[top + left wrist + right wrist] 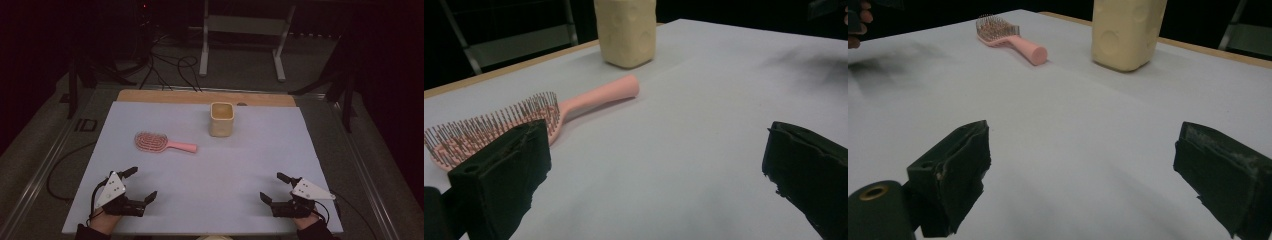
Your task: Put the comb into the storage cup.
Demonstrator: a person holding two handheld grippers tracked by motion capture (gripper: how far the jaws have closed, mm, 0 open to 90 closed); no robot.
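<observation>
A pink hairbrush (160, 143) lies bristles up on the white mat, handle pointing right; it also lies close ahead of the left jaw in the left gripper view (549, 112) and far off in the right gripper view (1010, 37). A cream square cup (221, 119) stands upright behind it (626, 30) (1125, 32). My left gripper (140, 184) rests near the front left of the mat, jaws wide open and empty. My right gripper (274, 187) rests at the front right, also open with nothing between its jaws.
The white mat (200, 170) covers a wooden table (165, 96). Behind the table, cables (170, 67) trail over the floor and a white metal stand (245, 35) rises at the back. Dark floor surrounds the table.
</observation>
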